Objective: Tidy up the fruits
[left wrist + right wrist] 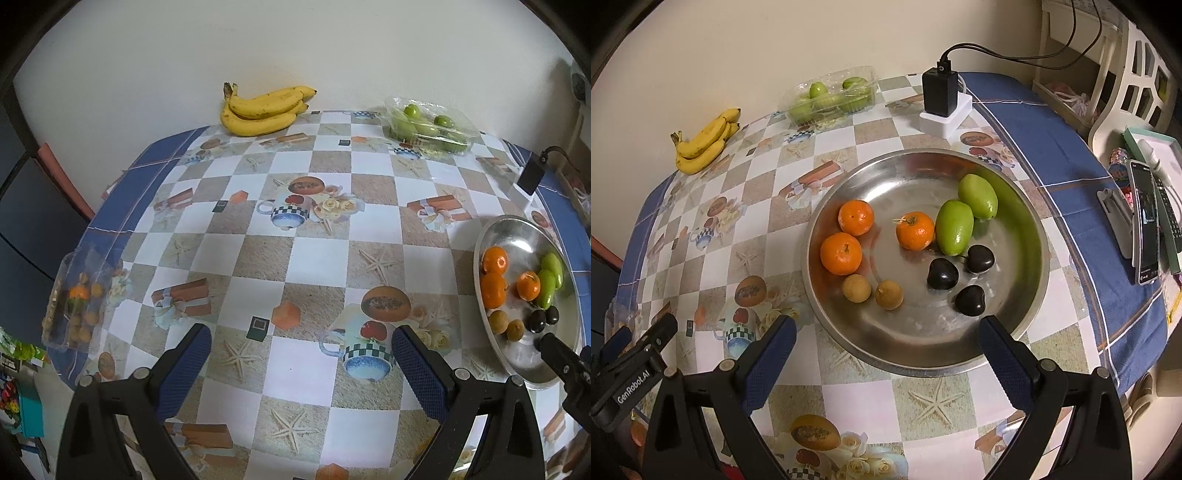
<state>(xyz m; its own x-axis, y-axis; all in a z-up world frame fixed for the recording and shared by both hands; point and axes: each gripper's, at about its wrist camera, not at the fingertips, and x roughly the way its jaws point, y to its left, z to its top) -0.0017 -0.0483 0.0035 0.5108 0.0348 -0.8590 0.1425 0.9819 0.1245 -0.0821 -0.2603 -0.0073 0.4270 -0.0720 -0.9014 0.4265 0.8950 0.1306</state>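
Observation:
A steel bowl [1027, 295] [517, 229] holds three oranges [841, 253], two green fruits [953, 226], two small brown fruits [888, 294] and three dark cherries [942, 278]. My right gripper [886, 328] hovers open over the bowl's near rim, nothing between its fingers. My left gripper [301, 343] stands open above the checked tablecloth, left of the bowl, holding nothing. A banana bunch [264, 109] [703, 142] lies by the wall. A clear box of green fruits [428, 125] [833, 96] sits at the back. Another clear box [77, 299] with small brown fruits and an orange rests at the table's left edge.
A black charger on a white base [942, 99] [530, 175] stands behind the bowl with its cable running off. To the right, off the table, a phone [1145, 221] leans on a stand beside remotes and boxes. The left gripper's body [631, 373] shows at lower left.

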